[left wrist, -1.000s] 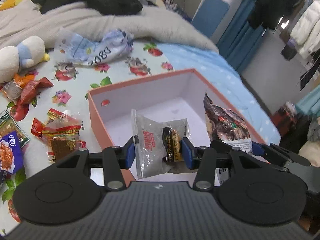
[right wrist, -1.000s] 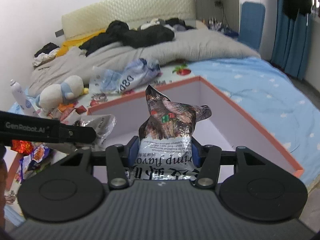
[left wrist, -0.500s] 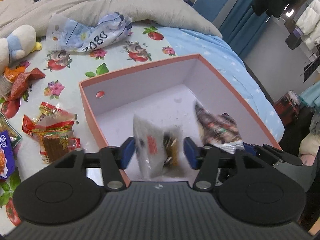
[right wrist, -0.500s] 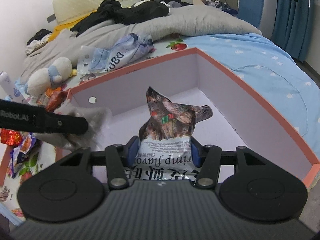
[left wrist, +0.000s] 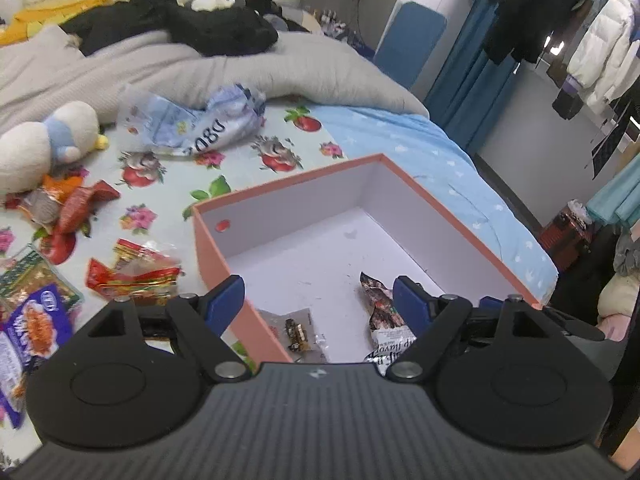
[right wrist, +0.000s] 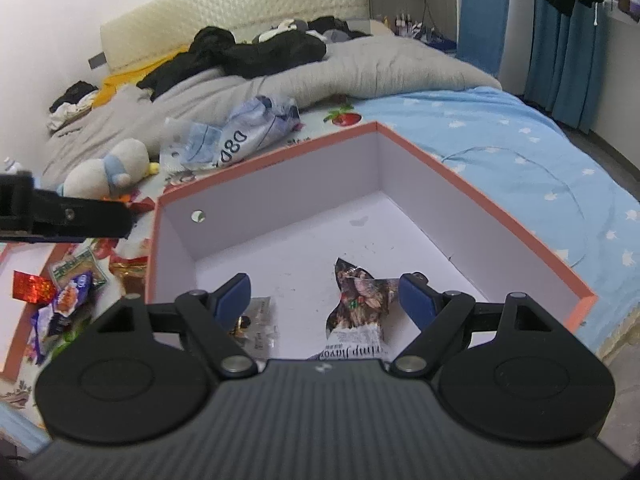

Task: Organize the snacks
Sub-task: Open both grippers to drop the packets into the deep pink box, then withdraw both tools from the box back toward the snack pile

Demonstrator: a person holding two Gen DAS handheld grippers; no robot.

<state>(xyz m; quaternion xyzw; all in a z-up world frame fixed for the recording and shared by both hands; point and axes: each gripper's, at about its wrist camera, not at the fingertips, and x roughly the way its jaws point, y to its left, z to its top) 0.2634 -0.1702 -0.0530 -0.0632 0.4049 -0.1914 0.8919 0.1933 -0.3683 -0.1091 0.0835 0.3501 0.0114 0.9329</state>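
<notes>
Hovering over the pink box (left wrist: 448, 208), left tool (left wrist: 318, 300) and right tool (right wrist: 326, 298) are spread, empty; clear packet (left wrist: 298, 330) and shrimp bag (right wrist: 360, 308) lie inside.

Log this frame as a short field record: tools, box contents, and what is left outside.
left tool: open, empty
right tool: open, empty
container: orange-rimmed cardboard box with white inside, on the bed
in box: clear plastic packet with a dark candy; dark foil shrimp-flavour snack bag
outside box: red wrapped snacks, purple snack packet, on the fruit-print sheet
</notes>
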